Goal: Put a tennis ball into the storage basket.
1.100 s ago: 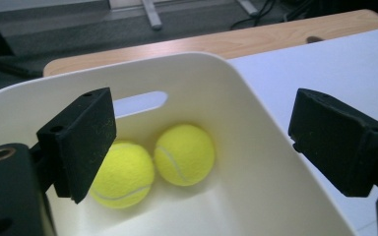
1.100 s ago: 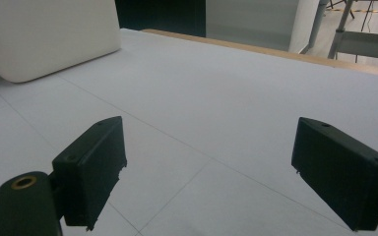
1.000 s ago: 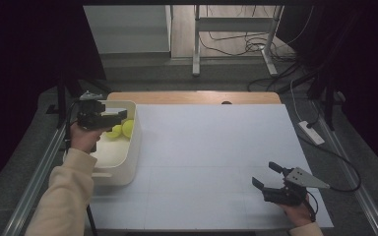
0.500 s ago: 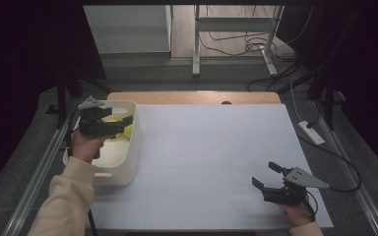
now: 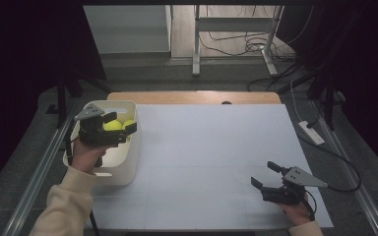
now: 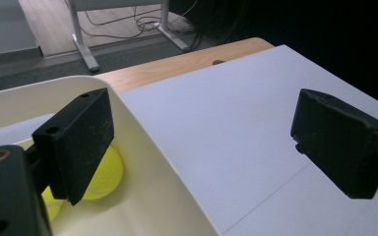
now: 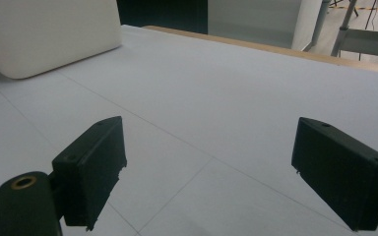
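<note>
At the left edge of the white table sheet (image 5: 211, 147), a cream tub (image 5: 128, 162) stands with two yellow-green tennis balls (image 5: 115, 126) lying in its far end, side by side and touching or very nearly so. The left gripper (image 5: 120, 123) is held over the tub's right wall, carried by a hand in a cream sleeve (image 5: 61, 209) that enters from the bottom of the high view. Its jaws have just been opening and now stand wide apart and released, with nothing between them. In the left gripper view, one jaw hangs inside the tub directly above one ball (image 6: 103, 172), apart from it, while the other jaw is out over the bare sheet beyond the tub's rim (image 6: 147, 132); the rim runs between the two jaws. A second ball shows partly behind the lower edge of the inner jaw. The middle of the sheet carries only faint grid lines. At the near right corner, the right gripper (image 5: 265, 176) rests low over the sheet in the person's right hand (image 5: 295, 211), pointing toward the tub and well apart from it. Its jaws are likewise spread wide and hold nothing; the right gripper view shows bare sheet between them, with the tub's side (image 7: 49, 34) at upper left.
</note>
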Demonstrator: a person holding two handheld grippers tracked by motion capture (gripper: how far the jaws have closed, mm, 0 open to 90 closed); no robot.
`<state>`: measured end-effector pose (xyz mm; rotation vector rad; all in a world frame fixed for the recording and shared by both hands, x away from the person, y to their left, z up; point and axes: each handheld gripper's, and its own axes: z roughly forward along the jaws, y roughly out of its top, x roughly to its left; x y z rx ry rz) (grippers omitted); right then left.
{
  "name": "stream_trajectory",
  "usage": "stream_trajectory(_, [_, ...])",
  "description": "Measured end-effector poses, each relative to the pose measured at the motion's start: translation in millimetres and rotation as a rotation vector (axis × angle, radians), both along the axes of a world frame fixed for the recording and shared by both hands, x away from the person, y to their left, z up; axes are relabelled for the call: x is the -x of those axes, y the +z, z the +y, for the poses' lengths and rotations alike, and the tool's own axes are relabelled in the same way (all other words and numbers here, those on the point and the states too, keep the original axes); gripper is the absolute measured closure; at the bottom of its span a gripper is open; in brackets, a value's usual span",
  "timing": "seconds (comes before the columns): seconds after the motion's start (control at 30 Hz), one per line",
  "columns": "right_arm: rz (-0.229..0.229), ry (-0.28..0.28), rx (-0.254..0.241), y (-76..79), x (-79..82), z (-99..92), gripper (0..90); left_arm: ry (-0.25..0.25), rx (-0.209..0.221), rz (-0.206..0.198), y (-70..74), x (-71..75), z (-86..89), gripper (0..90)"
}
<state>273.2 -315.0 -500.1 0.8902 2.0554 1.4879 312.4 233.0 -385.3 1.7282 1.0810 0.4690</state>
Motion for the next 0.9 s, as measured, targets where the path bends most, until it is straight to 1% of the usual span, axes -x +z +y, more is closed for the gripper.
stream_trajectory(0.07, [0.001, -0.002, -0.002, 0.2, 0.4, -0.6, 13.0, -0.01, 0.009, -0.004, 0.1, 1.9, -3.0, 10.3])
stream_trajectory(0.1, [0.001, -0.002, -0.003, 0.3, 0.6, -0.7, 13.0, -0.017, 0.021, -0.006, 0.1, 2.8, -4.9, 10.4])
stream_trajectory(0.33, [-0.001, 0.003, -0.003, 0.8, 1.4, -1.0, 13.0, -0.048, 0.023, -0.023, -2.1, 9.6, -12.8, 10.9])
stream_trajectory(0.4, [-0.002, 0.002, -0.002, 1.0, 1.5, -1.1, 13.0, -0.066, 0.031, -0.034, -4.1, 13.9, -15.4, 11.4])
stream_trajectory(0.47, [-0.004, 0.001, 0.0, 1.3, 1.9, -0.5, 13.0, -0.082, 0.029, -0.053, -5.8, 19.1, -18.4, 11.5])
stream_trajectory(0.57, [-0.005, 0.003, 0.003, 1.5, 2.2, 0.1, 13.0, -0.112, 0.024, -0.068, -8.2, 26.3, -22.5, 11.6])
stream_trajectory(0.63, [-0.004, 0.002, 0.002, 1.7, 2.4, 0.4, 13.0, -0.137, 0.024, -0.085, -9.6, 33.5, -26.4, 11.6])
stream_trajectory(0.67, [-0.004, 0.002, 0.002, 1.7, 2.4, 0.4, 13.0, -0.137, 0.024, -0.085, -9.6, 33.5, -26.4, 11.6])
stream_trajectory(0.7, [-0.004, 0.002, 0.002, 1.8, 2.5, 0.5, 13.0, -0.148, 0.023, -0.094, -10.1, 36.6, -28.0, 11.6])
stream_trajectory(0.83, [-0.005, 0.001, 0.004, 2.0, 3.5, 1.3, 13.0, -0.176, 0.034, -0.098, -15.8, 44.6, -33.6, 12.8])
stream_trajectory(0.9, [-0.006, 0.001, 0.004, 2.0, 3.7, 1.2, 13.0, -0.198, 0.021, -0.102, -20.3, 50.3, -38.3, 12.6])
